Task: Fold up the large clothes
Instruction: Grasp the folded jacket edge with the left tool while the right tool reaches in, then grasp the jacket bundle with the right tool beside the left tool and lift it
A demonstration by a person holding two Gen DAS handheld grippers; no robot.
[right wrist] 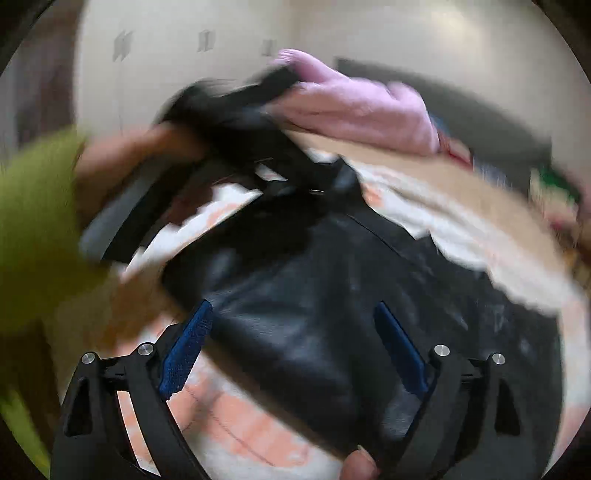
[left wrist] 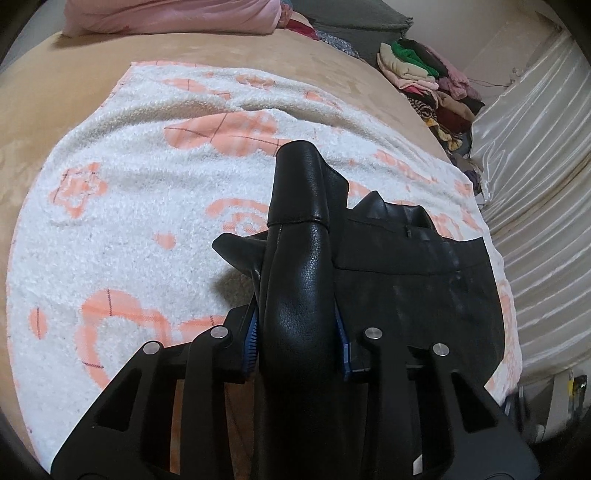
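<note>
I was working in a home bedroom: a bed [left wrist: 55, 110] under a tan cover carried a white towel with orange flowers [left wrist: 147, 221], a pink pillow [left wrist: 166, 16] at its head, and heaped clothes [left wrist: 424, 81] alongside.

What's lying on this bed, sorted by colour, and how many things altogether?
Black: 1, the leather garment, with a rolled part pinched in the left claw
White with orange flowers: 1, the towel
Pink: 1, the bundle at the far end
Mixed colours: 1, the clothes heap; its pieces are too jumbled to count
Total: 4
</note>
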